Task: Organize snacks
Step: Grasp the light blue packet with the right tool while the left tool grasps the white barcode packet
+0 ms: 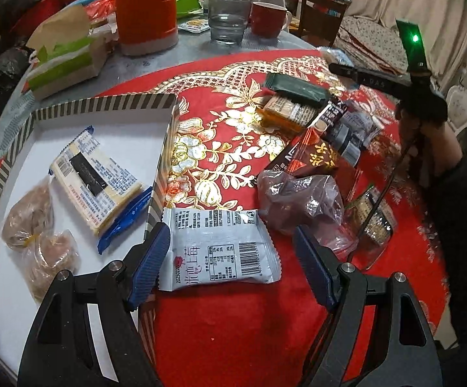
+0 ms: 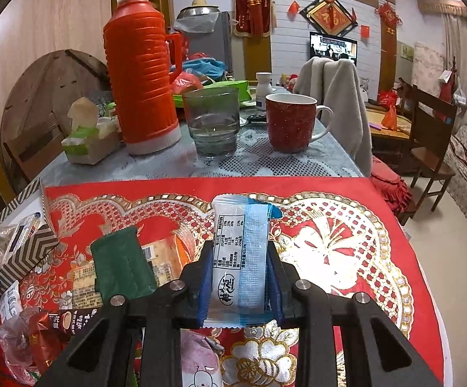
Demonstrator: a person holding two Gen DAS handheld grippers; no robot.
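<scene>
- your left gripper [image 1: 232, 258] is hanging with its jaws wide apart, gripping nothing, straddling a pale grey snack packet [image 1: 220, 250] that is lying flat on the red and gold cloth [image 1: 233, 338].
- that packet is sitting just beside the striped box [image 1: 104, 103], touching or nearly touching its near corner (can't tell which).
- the box is already holding a yellow and blue biscuit pack [image 1: 98, 177] and two clear bags of brown pastries [image 1: 40, 242], the bags lying just beside the biscuit pack.
- your right gripper [image 2: 238, 277] is clamping a white and blue snack packet [image 2: 240, 258] between its blue pads [image 2: 203, 287], the packet standing upright and sticking out past the fingertips.
- a loose pile is lying on the cloth between the two grippers: a dark green packet [image 1: 294, 88] resting on an orange cracker pack [image 1: 285, 113], dark coffee sachets [image 1: 317, 158] and a crumpled clear bag [image 1: 301, 203].
- an orange thermos [image 2: 141, 74], a glass [image 2: 212, 122] and a red mug [image 2: 293, 122] are standing in a row behind the cloth.
</scene>
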